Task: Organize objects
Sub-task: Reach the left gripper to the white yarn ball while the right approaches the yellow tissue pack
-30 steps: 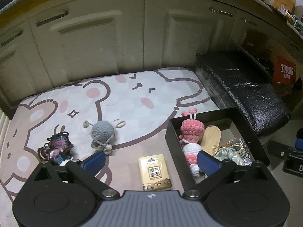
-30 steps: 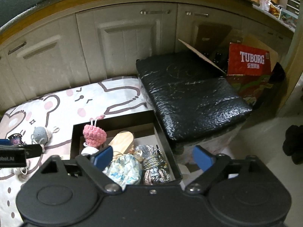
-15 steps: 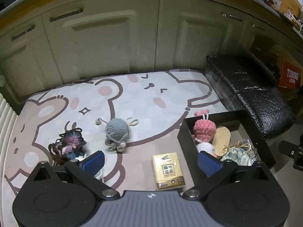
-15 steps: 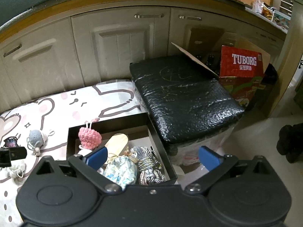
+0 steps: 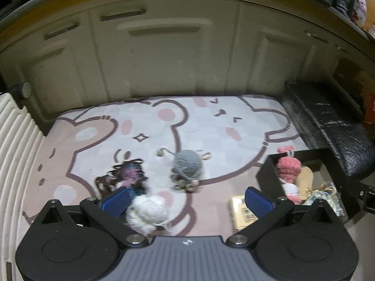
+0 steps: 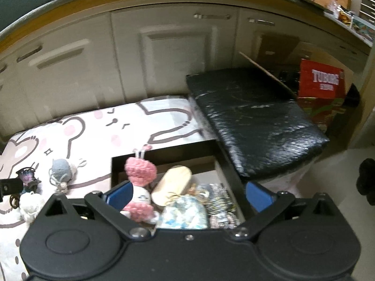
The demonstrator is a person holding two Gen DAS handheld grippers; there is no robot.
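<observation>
My left gripper (image 5: 187, 201) is open above the cartoon mat (image 5: 211, 126). A white fluffy toy (image 5: 147, 213) lies between its fingers, close to the left pad. A dark purple crochet toy (image 5: 129, 173) and a grey crochet ball (image 5: 187, 166) lie just beyond. A yellow box (image 5: 241, 210) sits partly behind the right finger. My right gripper (image 6: 188, 194) is wide open and holds nothing, hanging over the black box (image 6: 164, 152). In that box are a pink crochet doll (image 6: 140, 171), a wooden oval (image 6: 173, 185), a blue-white pouch (image 6: 185, 213) and a striped pouch (image 6: 218, 201).
A black padded block (image 6: 253, 121) stands right of the box, with a red Tuborg carton (image 6: 323, 82) behind it. Cream cabinet doors (image 5: 164, 53) close off the back. A white ribbed radiator (image 5: 14, 152) borders the mat on the left.
My left gripper has moved left, bringing the white fluffy toy between its fingers. My right gripper has opened wider and shifted left over the black box.
</observation>
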